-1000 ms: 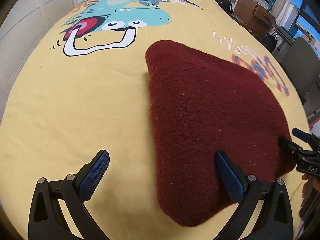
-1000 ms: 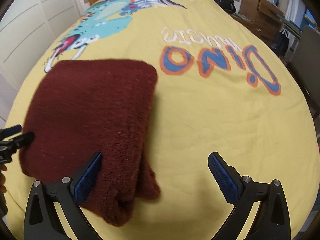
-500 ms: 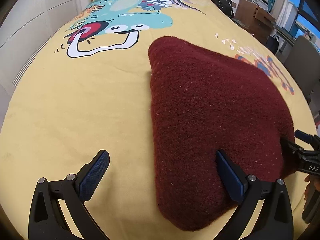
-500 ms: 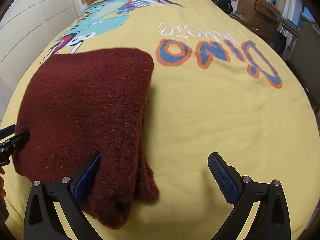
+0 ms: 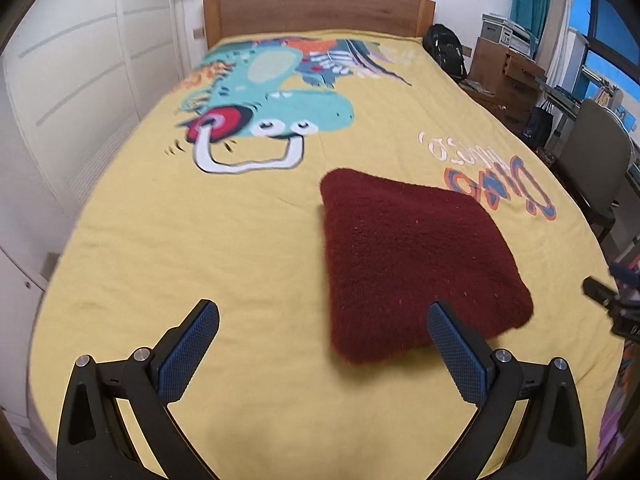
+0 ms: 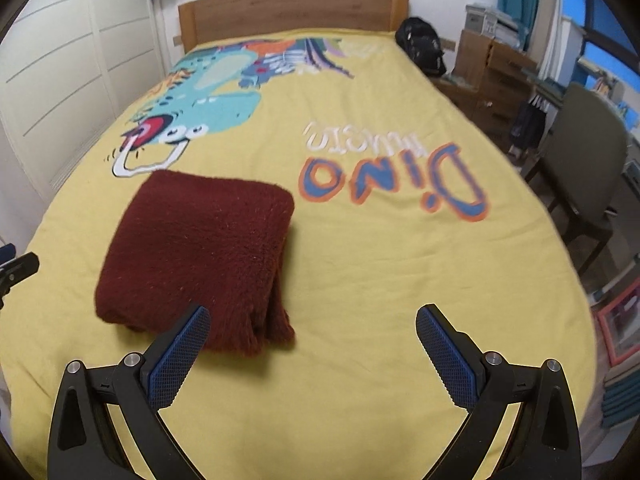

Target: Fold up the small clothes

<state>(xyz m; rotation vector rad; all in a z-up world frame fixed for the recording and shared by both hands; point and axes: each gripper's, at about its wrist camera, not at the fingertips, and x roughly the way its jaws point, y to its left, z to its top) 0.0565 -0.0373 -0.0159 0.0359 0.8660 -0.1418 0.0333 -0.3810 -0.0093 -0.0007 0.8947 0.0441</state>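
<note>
Folded maroon garment (image 5: 416, 264) lies flat on the bed (image 5: 200, 240), on the yellow dino-print cover, nearer the foot edge than the headboard (image 5: 316, 8) and roughly mid-width. Fuzzy knit, folded into a thick squarish stack; layered open edges face the foot edge in the right wrist view (image 6: 204, 264), smooth fold on the side toward the "Dino" lettering (image 6: 392, 180). Cartoon dinosaur print (image 5: 272, 120) sits beyond it, toward the headboard.

Left gripper (image 5: 324, 352) hangs over the foot edge, jaws spread wide, nothing between them; its right finger overlaps the garment's near corner in view, contact not clear. Right gripper (image 6: 312, 352) also over the foot edge, jaws spread wide, holding nothing; its left finger overlaps the garment's near edge in view, contact can't be told. Garment sits between the two grippers, each one's tip peeking in at the other camera's side.

White wardrobe (image 5: 80, 100) along the bed's left edge. Chair (image 6: 588, 168), desk clutter and black bag (image 6: 420, 44) off the right edge.
</note>
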